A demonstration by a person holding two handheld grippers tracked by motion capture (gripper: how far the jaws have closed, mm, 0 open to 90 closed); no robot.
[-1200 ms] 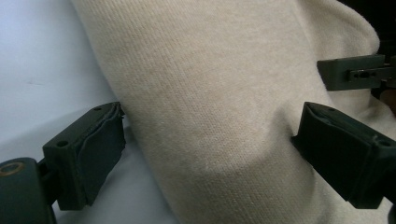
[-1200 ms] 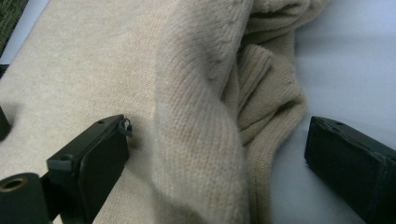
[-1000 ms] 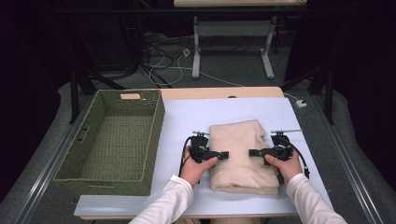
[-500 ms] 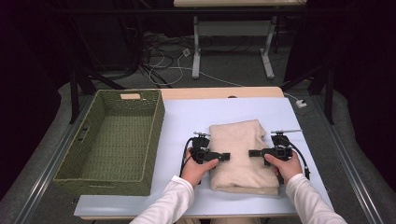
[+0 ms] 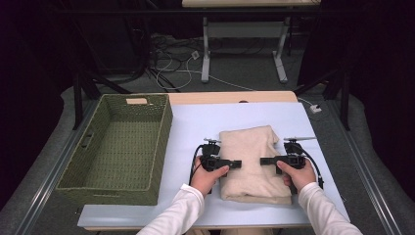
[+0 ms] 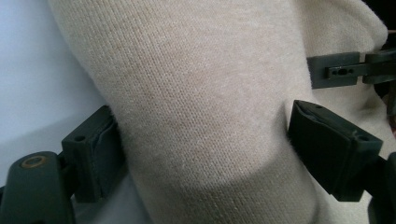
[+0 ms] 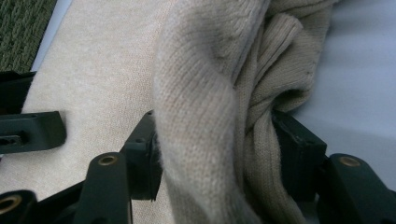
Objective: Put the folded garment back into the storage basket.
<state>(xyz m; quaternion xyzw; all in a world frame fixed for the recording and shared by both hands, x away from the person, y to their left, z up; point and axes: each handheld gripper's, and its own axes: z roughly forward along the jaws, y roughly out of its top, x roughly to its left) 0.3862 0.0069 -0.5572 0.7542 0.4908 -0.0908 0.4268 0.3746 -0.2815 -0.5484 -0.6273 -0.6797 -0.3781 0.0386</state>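
Little change is seen against the earlier frames: the folded beige sweater (image 5: 254, 161) has stayed in the same place on the worktop (image 5: 195, 122), and both grippers have remained at its two sides, with only a slight settling of the hands.

The sweater is laid toward the near right part of the worktop, well apart from the green woven basket (image 5: 117, 142), which is set along the left edge.

The left gripper (image 5: 234, 163) is held at the sweater's left side, its jaws reaching in over the fabric. In the left gripper view a thick fold of knit is seen bulging between the two jaws, which are spread wide and pressed against the cloth on both sides, so the sweater is gripped.

The right gripper (image 5: 266, 160) is held at the sweater's right side, pointed inward toward the other. In the right gripper view a bunched edge of the sweater, ribbed in part, is clamped between the jaws, which are partly closed on it
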